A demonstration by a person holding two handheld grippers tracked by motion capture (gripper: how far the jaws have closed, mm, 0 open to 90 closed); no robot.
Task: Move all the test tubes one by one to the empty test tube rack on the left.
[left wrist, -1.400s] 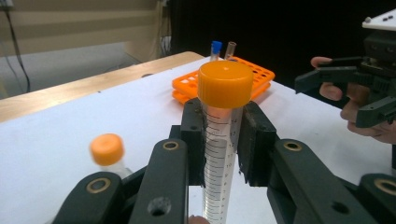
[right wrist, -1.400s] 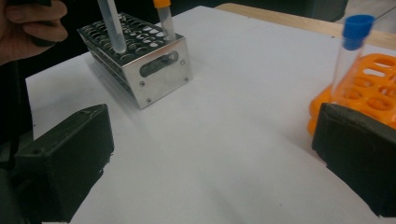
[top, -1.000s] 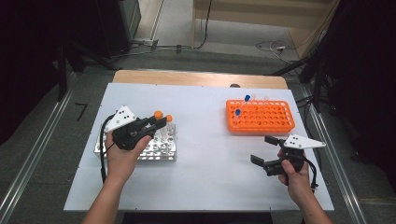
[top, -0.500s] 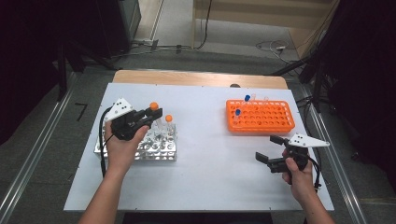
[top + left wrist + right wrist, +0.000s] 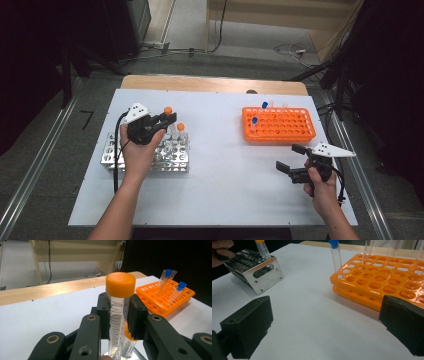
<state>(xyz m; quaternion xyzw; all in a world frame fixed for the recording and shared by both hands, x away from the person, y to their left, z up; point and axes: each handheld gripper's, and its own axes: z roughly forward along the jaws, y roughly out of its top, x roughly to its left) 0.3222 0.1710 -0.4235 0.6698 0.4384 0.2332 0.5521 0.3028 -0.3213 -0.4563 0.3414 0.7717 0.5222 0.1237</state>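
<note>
The orange-capped tube [image 5: 119, 315] I'm holding stands upright over the metal rack [image 5: 112, 159] at the table's left, clamped between my left gripper's [image 5: 169, 119] jaws just under its cap. A second orange-capped tube [image 5: 180, 134] sits in the rack just beside it. My right gripper [image 5: 291, 159] rests near the orange rack [image 5: 280, 125], jaws wide apart around nothing.
</note>
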